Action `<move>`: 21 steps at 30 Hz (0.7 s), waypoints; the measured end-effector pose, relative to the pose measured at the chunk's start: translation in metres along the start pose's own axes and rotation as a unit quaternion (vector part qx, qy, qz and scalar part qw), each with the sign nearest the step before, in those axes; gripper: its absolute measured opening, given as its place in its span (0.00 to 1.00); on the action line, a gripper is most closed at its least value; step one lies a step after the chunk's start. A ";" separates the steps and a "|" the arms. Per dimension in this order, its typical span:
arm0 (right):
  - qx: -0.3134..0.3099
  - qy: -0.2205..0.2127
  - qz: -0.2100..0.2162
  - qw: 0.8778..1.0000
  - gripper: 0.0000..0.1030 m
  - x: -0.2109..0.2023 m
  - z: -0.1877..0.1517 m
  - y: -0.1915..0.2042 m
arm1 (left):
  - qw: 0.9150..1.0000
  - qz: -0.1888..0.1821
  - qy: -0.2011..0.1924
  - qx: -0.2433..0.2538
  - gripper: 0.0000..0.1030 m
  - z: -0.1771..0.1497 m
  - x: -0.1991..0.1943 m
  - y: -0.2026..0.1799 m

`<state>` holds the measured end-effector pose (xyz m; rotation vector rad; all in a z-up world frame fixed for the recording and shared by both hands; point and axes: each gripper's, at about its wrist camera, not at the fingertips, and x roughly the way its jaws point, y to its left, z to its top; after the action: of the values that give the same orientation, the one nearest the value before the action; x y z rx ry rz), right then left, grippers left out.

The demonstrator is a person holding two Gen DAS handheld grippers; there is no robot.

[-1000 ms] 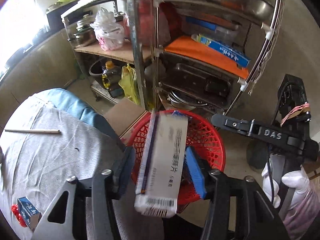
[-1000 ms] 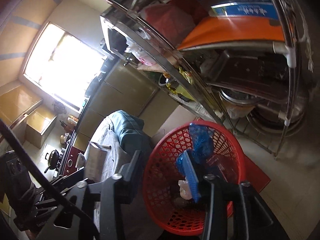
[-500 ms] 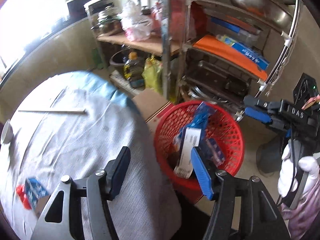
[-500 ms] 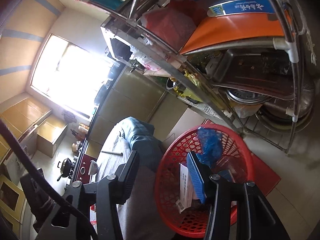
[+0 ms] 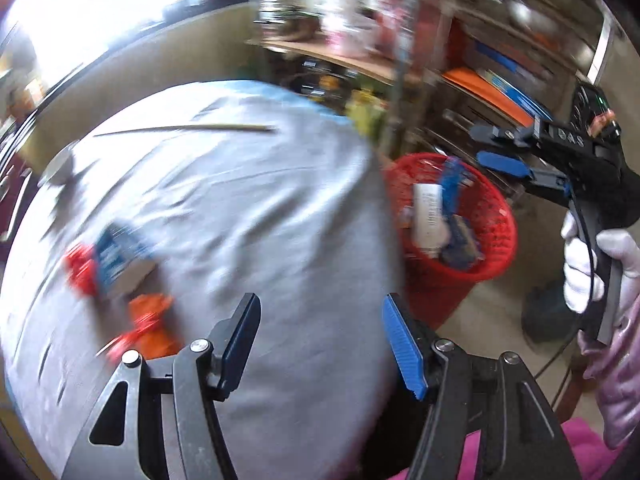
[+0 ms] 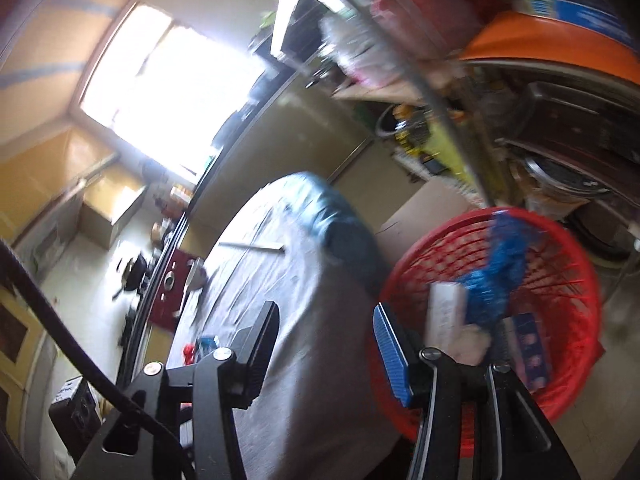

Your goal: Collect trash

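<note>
My left gripper point(image 5: 320, 328) hangs open and empty over the grey tablecloth point(image 5: 240, 208). Trash lies blurred on the cloth at the left: a small blue and white box point(image 5: 120, 256), a red scrap point(image 5: 80, 272) and an orange wrapper point(image 5: 154, 320). The red mesh basket point(image 5: 440, 284) stands on the floor beside the table and holds a white box point(image 5: 430, 216) and a blue wrapper point(image 5: 452, 184). My right gripper point(image 6: 324, 328), also open and empty, is at the table edge beside the basket point(image 6: 568, 264). The white box point(image 6: 444, 312) and blue wrapper point(image 6: 496, 272) show inside it.
A chopstick point(image 5: 180, 129) and a pale cup point(image 5: 60, 164) lie at the table's far side. A metal rack point(image 5: 400, 60) crowded with kitchenware stands behind the basket. A white-gloved hand point(image 5: 580, 264) holds the right gripper point(image 5: 480, 145). A counter runs under the bright window point(image 6: 160, 80).
My left gripper let go of the white box, which fell into the red basket. It then swung left over the table. The right gripper also shifted left, towards the table.
</note>
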<state>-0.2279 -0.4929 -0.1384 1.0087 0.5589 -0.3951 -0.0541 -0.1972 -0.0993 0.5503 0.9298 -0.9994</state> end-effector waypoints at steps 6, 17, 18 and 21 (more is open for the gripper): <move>-0.058 0.070 0.020 0.996 0.52 0.052 -0.024 0.067 | 0.991 0.057 -0.021 -0.120 0.63 -0.047 -0.033 0.105; -0.181 0.236 0.041 0.954 0.52 0.177 -0.104 0.203 | 0.950 0.161 -0.018 -0.267 0.63 -0.119 -0.049 0.222; -0.186 0.247 0.039 0.950 0.52 0.187 -0.112 0.210 | 0.949 0.166 -0.018 -0.267 0.63 -0.123 -0.049 0.224; -0.205 0.275 0.021 0.939 0.52 0.216 -0.137 0.229 | 0.948 0.175 -0.018 -0.264 0.63 -0.130 -0.048 0.227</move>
<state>0.0357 -0.2744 -0.1704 0.7157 1.0726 0.0585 0.0844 0.0276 -0.1285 0.2288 0.9771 -0.4097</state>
